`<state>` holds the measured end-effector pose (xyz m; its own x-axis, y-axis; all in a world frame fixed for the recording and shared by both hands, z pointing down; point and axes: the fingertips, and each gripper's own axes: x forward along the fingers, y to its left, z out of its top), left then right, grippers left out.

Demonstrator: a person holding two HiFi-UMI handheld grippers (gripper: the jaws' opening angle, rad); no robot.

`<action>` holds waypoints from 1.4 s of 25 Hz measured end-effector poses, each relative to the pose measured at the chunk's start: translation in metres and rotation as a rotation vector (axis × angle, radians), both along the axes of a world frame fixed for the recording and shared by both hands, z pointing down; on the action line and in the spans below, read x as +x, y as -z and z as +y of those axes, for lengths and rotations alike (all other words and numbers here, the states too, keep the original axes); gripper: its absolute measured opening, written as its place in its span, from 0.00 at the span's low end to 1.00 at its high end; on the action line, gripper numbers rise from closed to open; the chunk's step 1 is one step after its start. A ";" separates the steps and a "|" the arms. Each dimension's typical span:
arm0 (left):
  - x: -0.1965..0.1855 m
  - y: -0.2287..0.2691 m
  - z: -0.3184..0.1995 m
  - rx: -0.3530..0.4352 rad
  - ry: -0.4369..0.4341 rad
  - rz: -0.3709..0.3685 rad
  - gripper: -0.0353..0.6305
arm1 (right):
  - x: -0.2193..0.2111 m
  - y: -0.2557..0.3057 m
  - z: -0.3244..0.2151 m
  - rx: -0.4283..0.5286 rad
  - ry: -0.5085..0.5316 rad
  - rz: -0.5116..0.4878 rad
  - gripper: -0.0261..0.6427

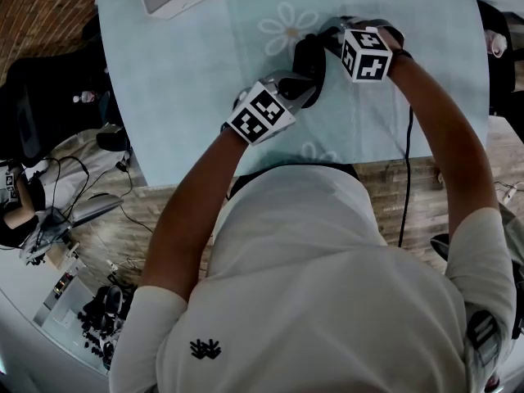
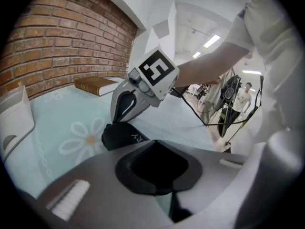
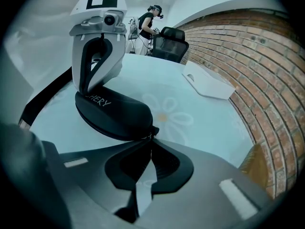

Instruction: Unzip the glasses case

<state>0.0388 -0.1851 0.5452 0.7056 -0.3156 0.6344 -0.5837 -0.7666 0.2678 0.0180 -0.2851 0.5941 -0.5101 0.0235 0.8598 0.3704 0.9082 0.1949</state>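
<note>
Gripping a black glasses case (image 3: pixel 114 113) at both ends, a person leans over a table spread with a pale blue flowered tablecloth (image 3: pixel 200 113).

The case lies closed on the cloth beside a printed daisy, between the two tools. The right gripper (image 3: pixel 150 140) meets its nearer tip, jaws squeezed together on the small zipper pull (image 3: pixel 151 131), with only a thin slit of cloth showing lower between the pads. The left gripper (image 2: pixel 155 144) has its jaws pressed together on the case's opposite end, and from the right gripper view it stands nearly upright over that end. A white tray (image 3: pixel 209 85) sits farther back on the cloth, and a book (image 2: pixel 97 85) lies by the brick wall (image 2: pixel 62 42).
</note>
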 end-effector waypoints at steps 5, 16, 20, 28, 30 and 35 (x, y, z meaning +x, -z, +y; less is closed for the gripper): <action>-0.002 0.001 0.000 -0.003 0.048 -0.007 0.13 | 0.003 -0.001 0.000 0.037 -0.060 -0.020 0.05; -0.003 0.002 0.003 0.048 0.087 -0.016 0.13 | 0.071 -0.002 0.033 -0.004 -0.430 -0.088 0.05; -0.011 0.012 0.009 0.089 0.086 -0.002 0.13 | 0.079 0.010 0.077 -0.071 -0.583 -0.161 0.05; -0.029 0.050 0.051 0.164 0.080 0.057 0.13 | 0.059 0.058 0.164 -0.121 -0.782 -0.331 0.05; -0.035 0.060 0.066 0.184 0.077 0.079 0.13 | 0.051 0.073 0.181 -0.122 -0.827 -0.376 0.05; -0.061 0.082 0.110 0.205 0.097 0.140 0.13 | 0.034 0.093 0.229 -0.142 -0.912 -0.454 0.05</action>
